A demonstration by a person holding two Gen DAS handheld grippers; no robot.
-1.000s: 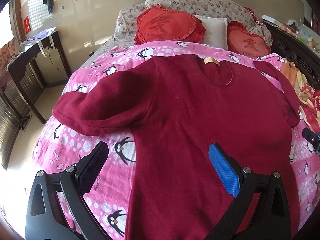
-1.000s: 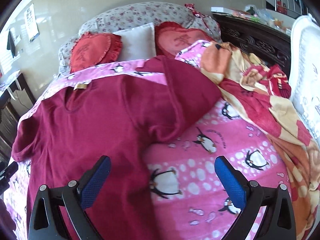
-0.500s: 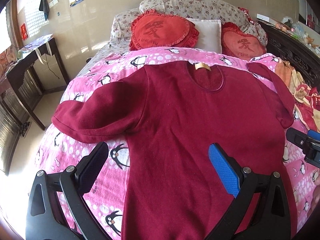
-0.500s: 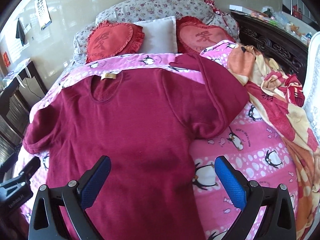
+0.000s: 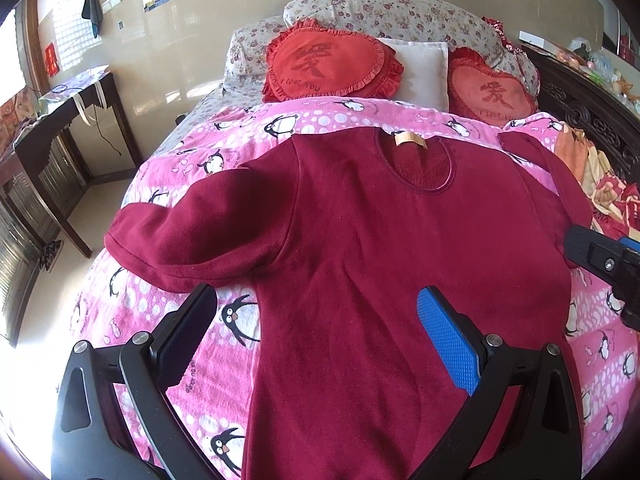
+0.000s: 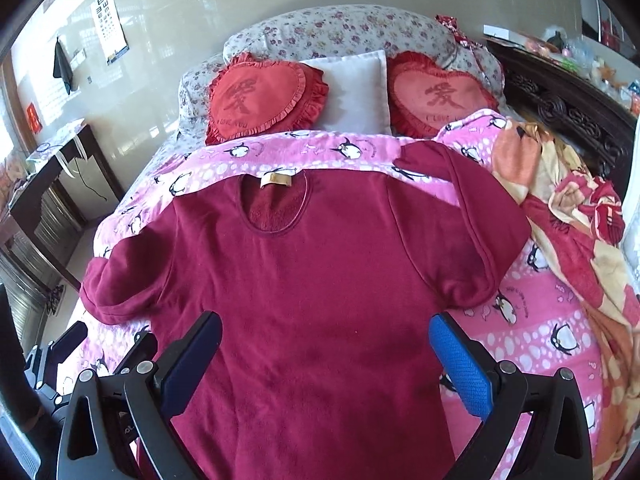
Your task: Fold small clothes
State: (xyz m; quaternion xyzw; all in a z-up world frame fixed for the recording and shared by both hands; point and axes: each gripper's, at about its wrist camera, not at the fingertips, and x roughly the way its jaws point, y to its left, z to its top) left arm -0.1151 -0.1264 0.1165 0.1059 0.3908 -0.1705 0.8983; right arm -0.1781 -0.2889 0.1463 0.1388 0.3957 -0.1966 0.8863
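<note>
A dark red long-sleeved top [image 5: 360,240] lies flat, front up, on the pink penguin blanket [image 5: 240,140], collar with a tan label [image 5: 410,140] toward the pillows. Its left sleeve [image 5: 192,240] lies out to the bed's left side; its right sleeve [image 6: 480,220] bends back toward the collar. The top also shows in the right wrist view [image 6: 312,280]. My left gripper [image 5: 320,320] is open and empty above the top's lower left body. My right gripper [image 6: 324,344] is open and empty above the lower body; it also shows at the left wrist view's right edge [image 5: 600,256].
Two red heart cushions [image 6: 264,100], a white pillow [image 6: 356,92] and floral pillows lie at the head of the bed. An orange-red patterned blanket [image 6: 568,220] is heaped on the right. A dark wooden desk [image 5: 60,128] stands left of the bed; a carved dark headboard [image 6: 568,116] stands on the right.
Both grippers have pulled back and risen, so more of the top and pillows shows. The right gripper has swung left over the top's body. The top has not moved.
</note>
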